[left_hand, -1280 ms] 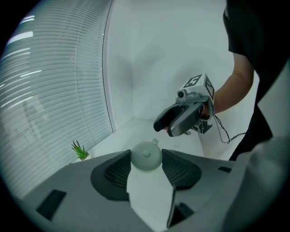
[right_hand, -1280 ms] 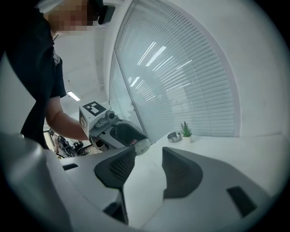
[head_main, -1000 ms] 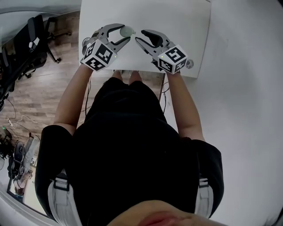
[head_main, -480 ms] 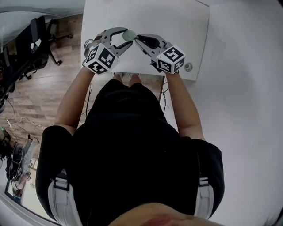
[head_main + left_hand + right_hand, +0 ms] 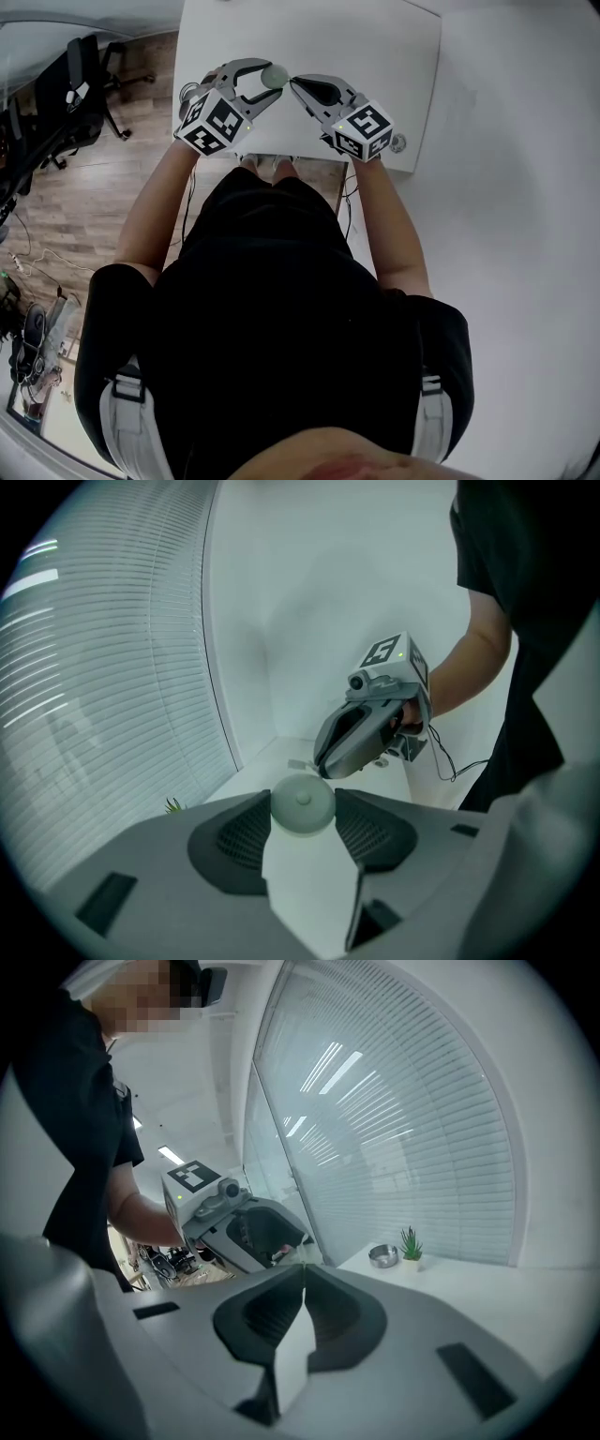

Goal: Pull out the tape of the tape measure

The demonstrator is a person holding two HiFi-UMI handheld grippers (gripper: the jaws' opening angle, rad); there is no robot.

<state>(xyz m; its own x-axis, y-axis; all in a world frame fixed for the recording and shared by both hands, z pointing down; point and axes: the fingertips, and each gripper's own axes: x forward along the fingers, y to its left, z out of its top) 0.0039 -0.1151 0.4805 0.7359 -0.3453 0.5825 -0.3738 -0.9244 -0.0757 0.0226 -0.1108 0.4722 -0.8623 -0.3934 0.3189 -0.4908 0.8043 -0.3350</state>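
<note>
A small round pale green tape measure [image 5: 274, 75] hangs above the white table [image 5: 366, 47], with my left gripper [image 5: 267, 79] shut on its case. In the left gripper view the case [image 5: 302, 804] sits pinched between the two dark pads. My right gripper [image 5: 292, 83] points at it from the right, tips almost touching the case. Its jaws are closing the last bit and meet on a small pale tab [image 5: 298, 763] at the end of the tape. In the right gripper view the jaws [image 5: 302, 1267] stand tip to tip just before the left gripper [image 5: 246, 1232].
A small metal bowl [image 5: 382, 1256] and a tiny potted plant [image 5: 411, 1243] stand on the table by the blinds. A round fitting [image 5: 399, 142] sits at the table's near right corner. Office chairs [image 5: 70, 84] stand on the wooden floor at the left.
The right gripper's jaws have closed from partly open to shut at the tape measure's side. Both grippers have drifted slightly, tips now together.
</note>
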